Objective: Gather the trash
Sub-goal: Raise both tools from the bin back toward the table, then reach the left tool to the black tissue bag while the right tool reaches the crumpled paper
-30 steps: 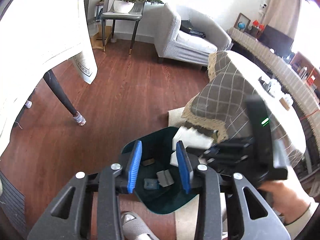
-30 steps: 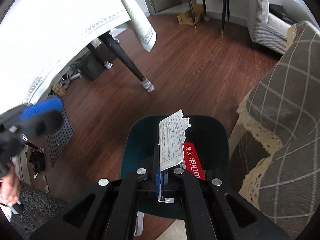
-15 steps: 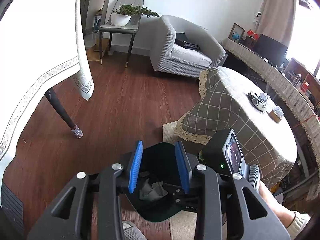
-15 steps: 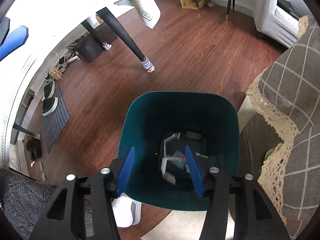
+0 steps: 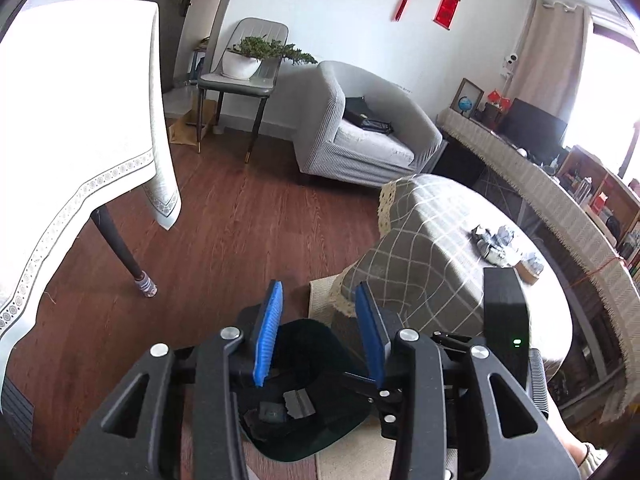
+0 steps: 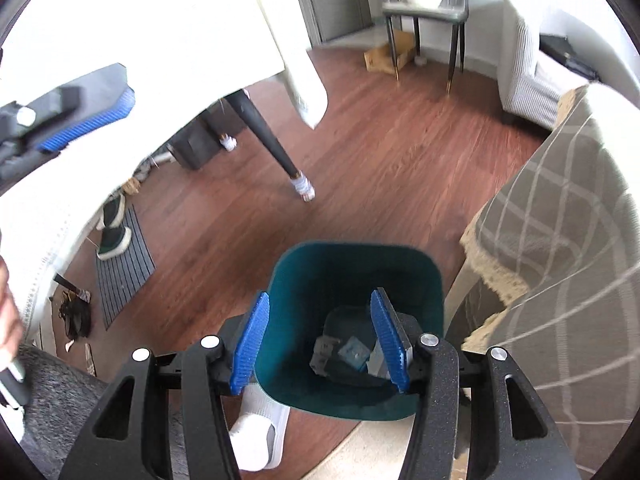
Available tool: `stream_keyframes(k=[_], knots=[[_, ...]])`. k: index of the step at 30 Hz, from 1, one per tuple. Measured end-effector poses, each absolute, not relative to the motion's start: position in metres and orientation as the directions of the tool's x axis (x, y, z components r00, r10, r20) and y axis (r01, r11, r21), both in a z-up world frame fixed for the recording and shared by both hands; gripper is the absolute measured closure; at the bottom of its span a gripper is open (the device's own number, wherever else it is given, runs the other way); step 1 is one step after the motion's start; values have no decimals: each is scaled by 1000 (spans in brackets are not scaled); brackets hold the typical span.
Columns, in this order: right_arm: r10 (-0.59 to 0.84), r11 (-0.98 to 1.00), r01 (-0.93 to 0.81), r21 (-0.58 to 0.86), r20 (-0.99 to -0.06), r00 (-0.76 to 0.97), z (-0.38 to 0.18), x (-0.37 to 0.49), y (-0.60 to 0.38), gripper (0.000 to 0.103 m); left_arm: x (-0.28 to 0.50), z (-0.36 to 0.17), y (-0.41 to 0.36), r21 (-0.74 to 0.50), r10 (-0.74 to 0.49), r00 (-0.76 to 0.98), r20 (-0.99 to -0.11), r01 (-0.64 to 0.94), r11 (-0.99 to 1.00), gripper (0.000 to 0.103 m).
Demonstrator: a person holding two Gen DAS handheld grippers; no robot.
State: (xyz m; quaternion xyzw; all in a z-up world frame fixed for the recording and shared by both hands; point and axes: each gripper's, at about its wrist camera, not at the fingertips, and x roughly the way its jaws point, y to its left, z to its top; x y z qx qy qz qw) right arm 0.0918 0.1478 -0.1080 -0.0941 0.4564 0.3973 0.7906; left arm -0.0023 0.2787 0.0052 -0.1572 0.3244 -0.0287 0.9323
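Teal plastic bin (image 6: 352, 280) sits on the wood floor (image 6: 392, 160) at lower centre of the right wrist view, right up against the edge of the checked tablecloth (image 6: 560, 220). Torn paper and card scraps (image 6: 344, 354) are lying at the bottom of it. The right gripper (image 6: 320, 340) hangs over the bin with its blue pads spread apart and nothing between them. In the left wrist view, the left gripper (image 5: 316, 336) is above the same bin at bottom centre; its jaws are opening and they're empty too. More crumpled trash (image 5: 496, 240) is on the checked table, right of centre. A white slipper (image 6: 256, 436) pokes out beside the bin at the bottom of the right view.
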Motion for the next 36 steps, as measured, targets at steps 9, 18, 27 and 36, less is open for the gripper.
stream_keyframes(k=[9, 18, 27, 36], knots=[[608, 657, -725, 205, -712, 350, -54, 84, 109, 46, 3, 28, 253, -330, -182, 817, -547, -11, 944, 48], [600, 701, -693, 168, -664, 446, -25, 86, 55, 44, 19, 38, 212, -295, -192, 820, -539, 30, 955, 36], [557, 774, -613, 162, -636, 534, -16, 105, -15, 43, 42, 35, 153, -264, -233, 800, -553, 96, 960, 34], [505, 839, -516, 174, -603, 618, -7, 128, -87, 42, 67, 25, 94, -186, -226, 779, -585, 142, 972, 24]])
